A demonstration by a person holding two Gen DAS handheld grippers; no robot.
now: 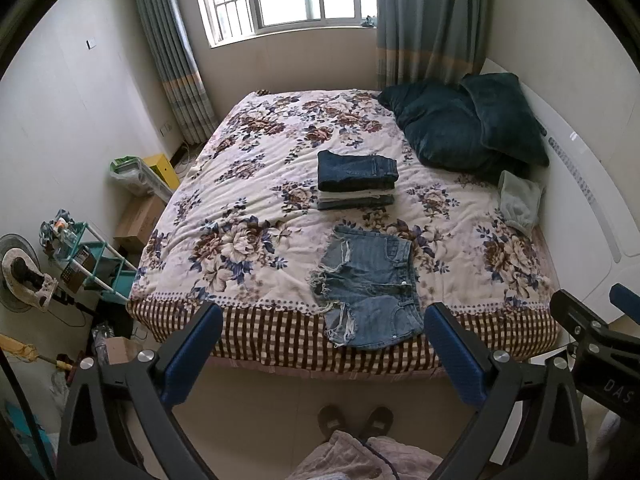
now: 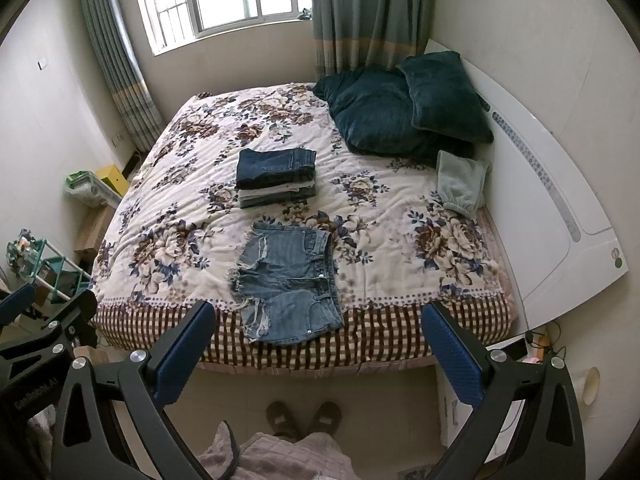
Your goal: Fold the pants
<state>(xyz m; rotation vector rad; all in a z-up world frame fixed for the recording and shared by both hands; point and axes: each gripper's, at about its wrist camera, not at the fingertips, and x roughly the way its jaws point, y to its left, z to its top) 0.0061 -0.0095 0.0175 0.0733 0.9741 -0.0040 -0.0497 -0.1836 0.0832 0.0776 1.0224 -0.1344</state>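
Observation:
Light blue frayed denim shorts (image 1: pixel 370 284) lie flat and unfolded near the front edge of the bed (image 1: pixel 248 200), waistband to the right; they also show in the right wrist view (image 2: pixel 288 276). Behind them is a stack of folded jeans (image 1: pixel 357 180), also in the right wrist view (image 2: pixel 276 178). My left gripper (image 1: pixel 324 340) is open and empty, held above the floor in front of the bed. My right gripper (image 2: pixel 320 336) is open and empty at the same height, and shows at the left wrist view's right edge (image 1: pixel 592 320).
Dark teal pillows (image 1: pixel 464 128) and a pale green garment (image 1: pixel 520 200) lie at the bed's right side by the white headboard (image 2: pixel 560 200). A shelf rack (image 1: pixel 96 264), boxes and a fan crowd the floor left of the bed. Slippered feet (image 1: pixel 356 420) stand below.

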